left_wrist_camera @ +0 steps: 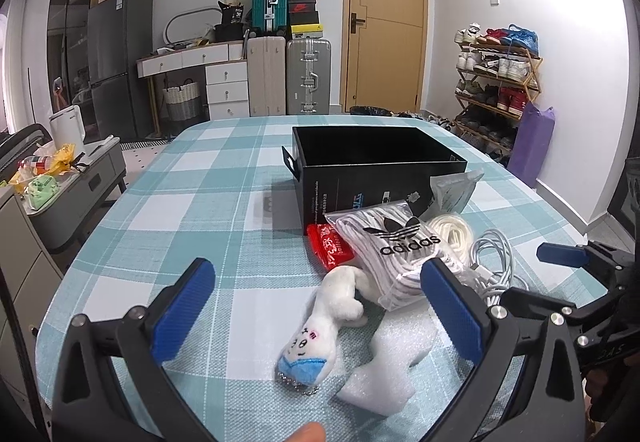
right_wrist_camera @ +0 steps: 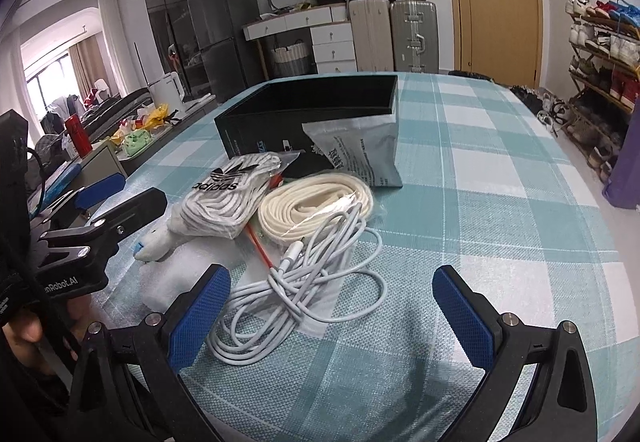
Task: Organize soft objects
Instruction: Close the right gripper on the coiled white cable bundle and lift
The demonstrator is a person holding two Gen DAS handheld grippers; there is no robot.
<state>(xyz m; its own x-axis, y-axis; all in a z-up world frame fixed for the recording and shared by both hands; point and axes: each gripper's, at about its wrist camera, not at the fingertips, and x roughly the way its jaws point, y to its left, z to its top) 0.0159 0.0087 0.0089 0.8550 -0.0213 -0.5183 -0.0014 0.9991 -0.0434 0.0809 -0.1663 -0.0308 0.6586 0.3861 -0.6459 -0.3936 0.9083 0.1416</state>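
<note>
A pile of soft things lies in front of an open black box (left_wrist_camera: 376, 166) (right_wrist_camera: 316, 106). A white plush toy (left_wrist_camera: 320, 326) with a blue mask lies between the open jaws of my left gripper (left_wrist_camera: 320, 306). Beside it are a white foam piece (left_wrist_camera: 396, 358), an adidas bag of white laces (left_wrist_camera: 396, 246) (right_wrist_camera: 228, 194), a red packet (left_wrist_camera: 330, 248), a cream strap coil (right_wrist_camera: 316, 204), a grey pouch (right_wrist_camera: 360, 154) and a tangled white cable (right_wrist_camera: 304, 298). My right gripper (right_wrist_camera: 332, 306) is open over the cable, holding nothing.
The table has a teal-and-white checked cloth (left_wrist_camera: 192, 202). Suitcases (left_wrist_camera: 288, 74), white drawers and a wooden door stand behind it. A shoe rack (left_wrist_camera: 496, 90) is at the right, a low grey cabinet (left_wrist_camera: 68, 182) with clutter at the left.
</note>
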